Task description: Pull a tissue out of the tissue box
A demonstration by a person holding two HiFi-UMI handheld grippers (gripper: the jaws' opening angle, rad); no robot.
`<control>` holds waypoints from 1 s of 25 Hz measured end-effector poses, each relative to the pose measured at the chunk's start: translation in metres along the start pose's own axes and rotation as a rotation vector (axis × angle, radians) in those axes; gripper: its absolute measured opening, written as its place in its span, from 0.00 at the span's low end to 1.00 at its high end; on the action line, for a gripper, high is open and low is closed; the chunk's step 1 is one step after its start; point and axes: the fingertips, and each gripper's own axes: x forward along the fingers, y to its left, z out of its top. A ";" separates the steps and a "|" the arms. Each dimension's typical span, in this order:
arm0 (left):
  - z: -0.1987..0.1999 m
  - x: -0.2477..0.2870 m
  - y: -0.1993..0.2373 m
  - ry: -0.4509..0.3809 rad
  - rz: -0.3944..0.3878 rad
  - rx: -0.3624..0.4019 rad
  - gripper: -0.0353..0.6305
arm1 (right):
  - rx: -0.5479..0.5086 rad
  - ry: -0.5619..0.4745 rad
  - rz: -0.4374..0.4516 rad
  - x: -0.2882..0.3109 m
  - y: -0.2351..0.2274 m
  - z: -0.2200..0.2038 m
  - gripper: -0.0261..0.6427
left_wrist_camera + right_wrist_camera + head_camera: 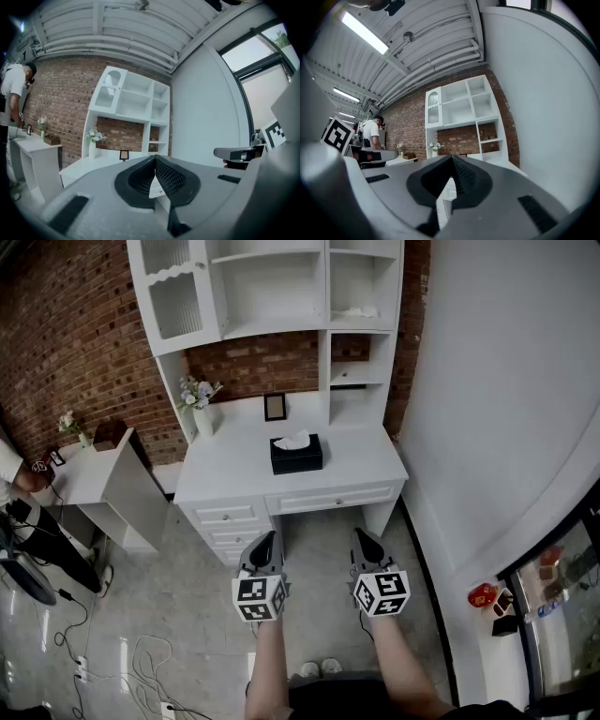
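The black tissue box [296, 456] stands on the white desk [370, 463], with a white tissue [292, 440] sticking out of its top. Both grippers hang level over the floor in front of the desk, well short of the box. My left gripper [268, 538] is shut with nothing between its pads, and its tips meet in the left gripper view [154, 157]. My right gripper [360, 535] is also shut and empty, its tips touching in the right gripper view [451, 157]. In both gripper views the jaws hide the box.
A vase of flowers [202, 401] and a small picture frame [275, 407] stand at the back of the desk under the white hutch. Drawers [230, 517] sit below the desk's left half. A white side table [105, 476], a person [11, 470] and floor cables [141, 652] are at left.
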 end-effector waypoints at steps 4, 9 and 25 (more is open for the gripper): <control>-0.001 0.002 -0.002 0.003 -0.005 0.001 0.07 | 0.000 -0.003 -0.002 0.000 -0.001 0.001 0.03; -0.004 0.001 -0.003 0.007 -0.003 -0.001 0.07 | 0.007 -0.006 0.001 -0.002 -0.002 0.000 0.03; -0.010 -0.006 -0.003 0.013 -0.001 -0.008 0.07 | 0.030 -0.003 -0.009 -0.006 -0.007 0.000 0.04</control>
